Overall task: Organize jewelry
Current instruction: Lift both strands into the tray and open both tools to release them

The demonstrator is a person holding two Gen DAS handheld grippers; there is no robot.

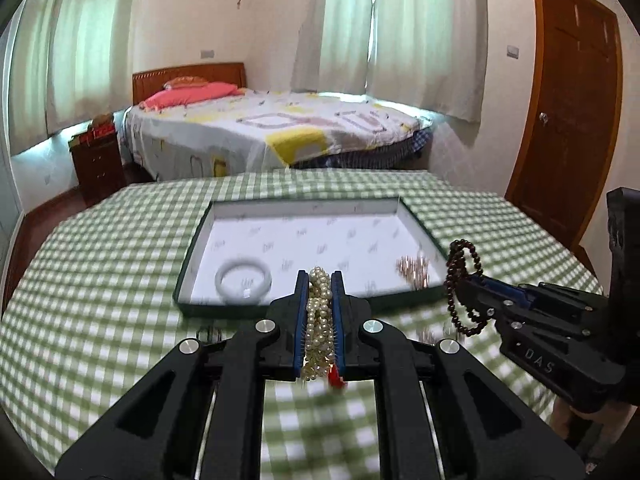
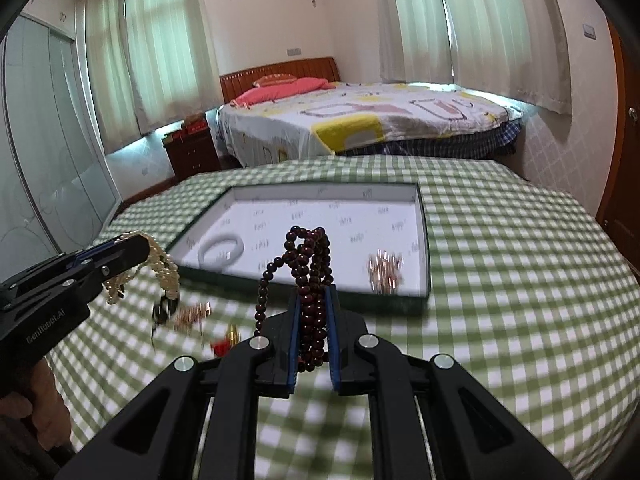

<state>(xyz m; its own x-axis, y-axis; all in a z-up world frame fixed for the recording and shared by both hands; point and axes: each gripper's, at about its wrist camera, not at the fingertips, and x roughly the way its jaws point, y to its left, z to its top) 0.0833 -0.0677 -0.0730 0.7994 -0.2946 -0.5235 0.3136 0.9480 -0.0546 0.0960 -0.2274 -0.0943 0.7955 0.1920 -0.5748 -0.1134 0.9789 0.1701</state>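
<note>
The left gripper [image 1: 320, 280] is clamped on a bunched pearl necklace [image 1: 319, 312], held above the green checked tablecloth [image 1: 100, 280] just short of the near rim of the shallow tray [image 1: 192, 264]. The cream pearls are heaped in several loops between the blue pads, with a small red bit hanging at the tail end. They look light and limp, so I'd guess the strand will slump and slide wherever it isn't pinched; taking the bundle mid-heap, as here, seems the safe hold.

Inside the tray, a pale bangle [image 1: 243, 280] lies flat at the near left, and a blurred pinkish-gold cluster [image 1: 414, 270] sits at the near right.

On the cloth in front of the tray, a few small pieces remain, among them a reddish-gold trinket [image 2: 230, 338], too smeared to name.

To the right, the right gripper [image 2: 313, 292] is closed on a dark red bead strand [image 2: 310, 264], loops standing up and drooping over the left finger. The beads seem hard and smooth, likely slippery if gripped loosely.
</note>
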